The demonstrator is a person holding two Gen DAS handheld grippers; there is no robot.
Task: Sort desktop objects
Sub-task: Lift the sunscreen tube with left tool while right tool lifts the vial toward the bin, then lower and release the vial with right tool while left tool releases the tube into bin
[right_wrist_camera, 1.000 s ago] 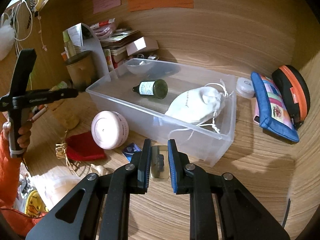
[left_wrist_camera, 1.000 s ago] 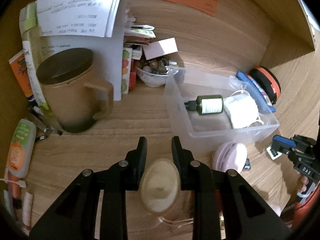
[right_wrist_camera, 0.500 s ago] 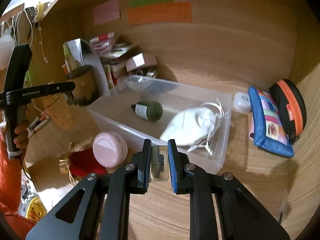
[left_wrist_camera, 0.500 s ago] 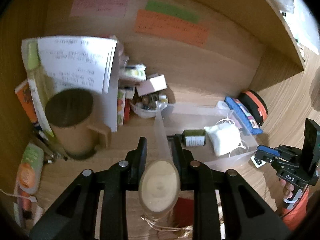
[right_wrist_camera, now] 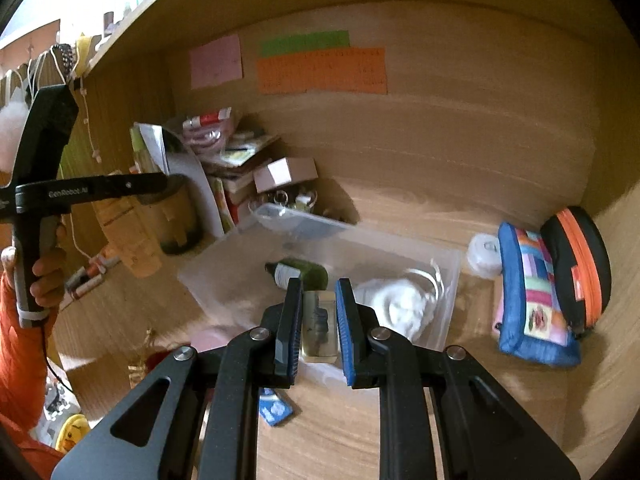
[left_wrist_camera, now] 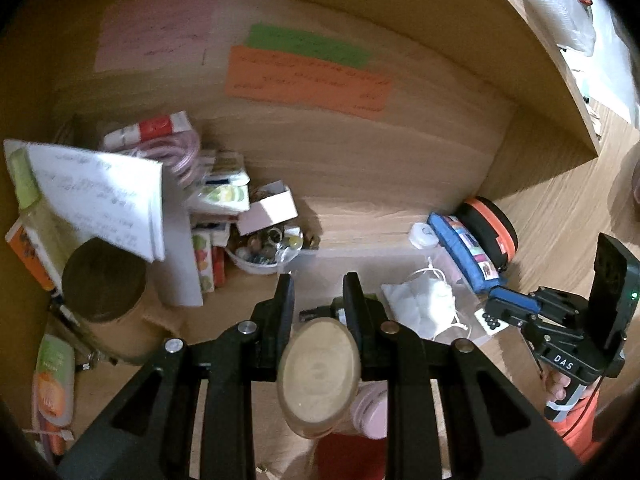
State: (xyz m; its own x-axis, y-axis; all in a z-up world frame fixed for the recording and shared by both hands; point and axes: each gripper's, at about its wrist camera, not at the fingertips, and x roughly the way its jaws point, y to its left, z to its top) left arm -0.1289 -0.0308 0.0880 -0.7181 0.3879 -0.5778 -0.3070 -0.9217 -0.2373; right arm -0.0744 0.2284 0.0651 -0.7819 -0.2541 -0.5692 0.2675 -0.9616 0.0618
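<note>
My left gripper (left_wrist_camera: pixel 316 284) is shut on a beige oval pouch (left_wrist_camera: pixel 318 376) and holds it in the air before the clear plastic bin (left_wrist_camera: pixel 308 258). My right gripper (right_wrist_camera: pixel 318 288) is shut on a small clear block with a dark inset (right_wrist_camera: pixel 318 326), raised over the front of the bin (right_wrist_camera: pixel 444 332). The bin holds a dark green bottle (right_wrist_camera: pixel 302 274) and a white drawstring bag (right_wrist_camera: pixel 400 306). A pink round case (left_wrist_camera: pixel 370 410) and a red pouch (left_wrist_camera: pixel 346 456) lie below the left gripper.
A brown lidded mug (left_wrist_camera: pixel 100 292), papers (left_wrist_camera: pixel 104 200) and stacked boxes stand at the left. A bowl of trinkets (left_wrist_camera: pixel 266 246) sits behind the bin. A blue patchwork pouch (right_wrist_camera: pixel 532 300), an orange-black case (right_wrist_camera: pixel 580 264) and a white round box (right_wrist_camera: pixel 484 254) lie right.
Both grippers have risen and pulled back from the desk, each still holding its object. The bin now sits lower and farther in both views.
</note>
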